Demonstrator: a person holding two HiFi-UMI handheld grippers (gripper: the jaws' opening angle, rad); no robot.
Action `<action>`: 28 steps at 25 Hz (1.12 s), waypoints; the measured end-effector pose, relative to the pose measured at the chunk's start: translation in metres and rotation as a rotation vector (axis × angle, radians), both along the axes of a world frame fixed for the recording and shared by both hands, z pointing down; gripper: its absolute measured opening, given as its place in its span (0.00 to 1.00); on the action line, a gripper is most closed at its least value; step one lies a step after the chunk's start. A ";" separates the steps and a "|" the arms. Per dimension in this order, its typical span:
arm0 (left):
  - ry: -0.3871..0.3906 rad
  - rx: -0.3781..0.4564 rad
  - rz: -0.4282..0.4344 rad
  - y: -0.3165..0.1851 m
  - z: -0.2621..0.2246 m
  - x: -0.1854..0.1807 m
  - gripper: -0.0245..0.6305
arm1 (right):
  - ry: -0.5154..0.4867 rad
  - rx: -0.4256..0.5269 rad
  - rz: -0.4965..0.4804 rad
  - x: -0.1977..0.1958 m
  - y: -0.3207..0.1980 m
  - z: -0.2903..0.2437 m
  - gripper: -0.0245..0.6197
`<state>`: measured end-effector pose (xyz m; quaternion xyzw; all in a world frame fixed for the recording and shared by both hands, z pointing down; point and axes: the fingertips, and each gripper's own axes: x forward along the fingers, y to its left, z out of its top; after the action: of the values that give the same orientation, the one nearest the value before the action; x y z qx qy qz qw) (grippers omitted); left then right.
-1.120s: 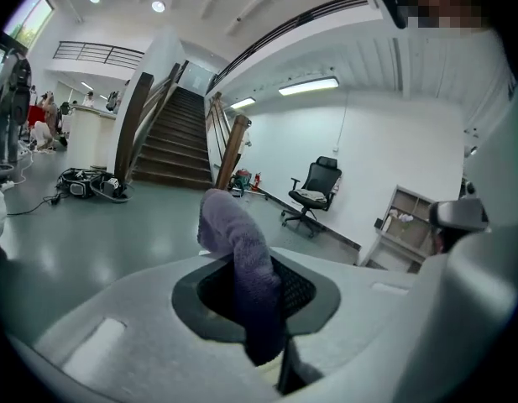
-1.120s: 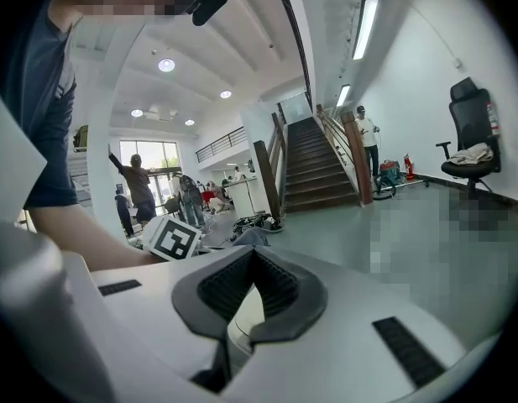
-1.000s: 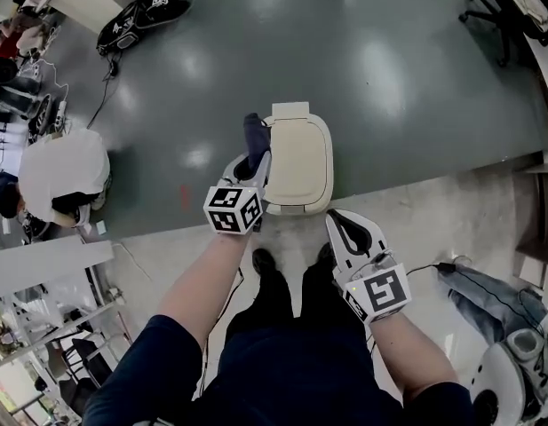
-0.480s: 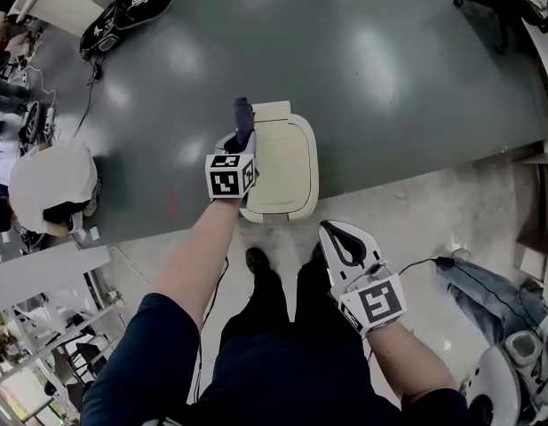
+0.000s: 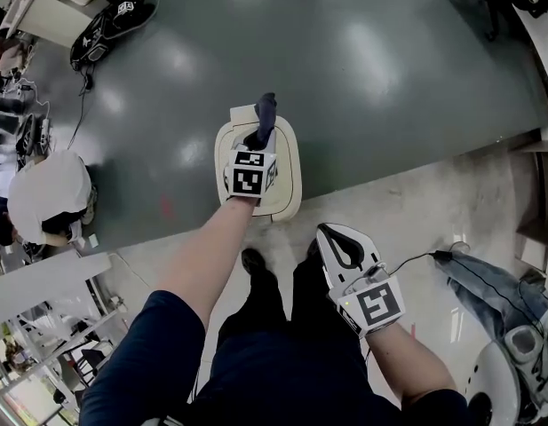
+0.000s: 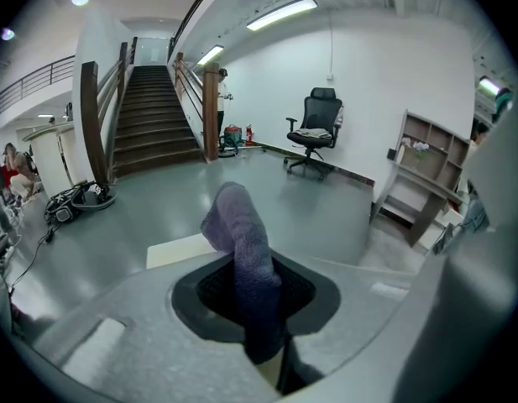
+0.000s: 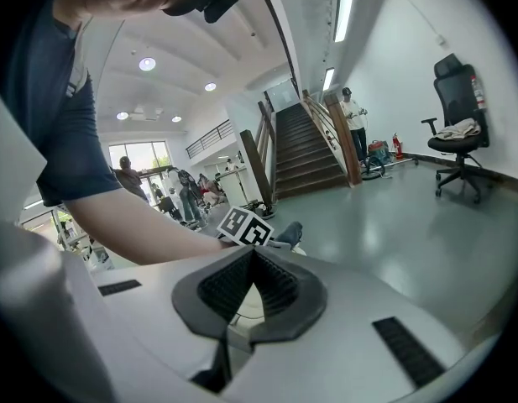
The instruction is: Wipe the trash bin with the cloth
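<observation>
A cream trash bin with a flat lid stands on the grey floor in front of my feet. My left gripper hovers over the lid, shut on a dark purple cloth that sticks out beyond its tips. In the left gripper view the cloth runs up between the closed jaws, and a corner of the bin's lid shows behind it. My right gripper hangs low by my right leg, shut and holding nothing. The right gripper view shows the left gripper's marker cube and the cloth.
A swivel chair stands by the far wall, stairs behind. A white round object lies left of the bin. Cables and gear lie at the far left. A grey bag and cable lie at my right.
My left gripper has carried the cloth from the bin's left side to above the lid. The right gripper has stayed by my leg.
</observation>
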<state>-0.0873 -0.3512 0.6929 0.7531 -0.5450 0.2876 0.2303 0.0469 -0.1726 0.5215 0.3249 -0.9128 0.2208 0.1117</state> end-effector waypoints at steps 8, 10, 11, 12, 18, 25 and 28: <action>0.011 -0.006 0.078 0.004 0.002 0.054 0.12 | 0.005 -0.012 0.022 0.020 0.006 0.004 0.05; 0.005 -0.002 0.079 0.010 0.002 0.048 0.12 | -0.001 -0.007 0.012 0.015 0.009 0.003 0.05; 0.001 0.000 0.074 0.014 0.001 0.042 0.12 | -0.004 -0.003 0.005 0.012 0.011 0.003 0.05; -0.003 0.002 0.066 0.018 0.001 0.034 0.12 | -0.006 0.001 -0.002 0.007 0.012 0.002 0.05; -0.030 -0.005 -0.030 0.044 -0.003 -0.038 0.12 | -0.020 0.020 -0.048 -0.031 0.018 -0.005 0.05; -0.036 -0.016 -0.130 0.079 0.000 -0.101 0.12 | -0.032 0.051 -0.115 -0.077 0.027 -0.016 0.05; -0.033 -0.024 -0.154 0.091 0.002 -0.111 0.12 | -0.032 0.054 -0.128 -0.083 0.035 -0.020 0.05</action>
<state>-0.1983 -0.2604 0.6951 0.7011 -0.6017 0.2880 0.2519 -0.0357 -0.1371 0.5016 0.2653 -0.9390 0.1935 0.1020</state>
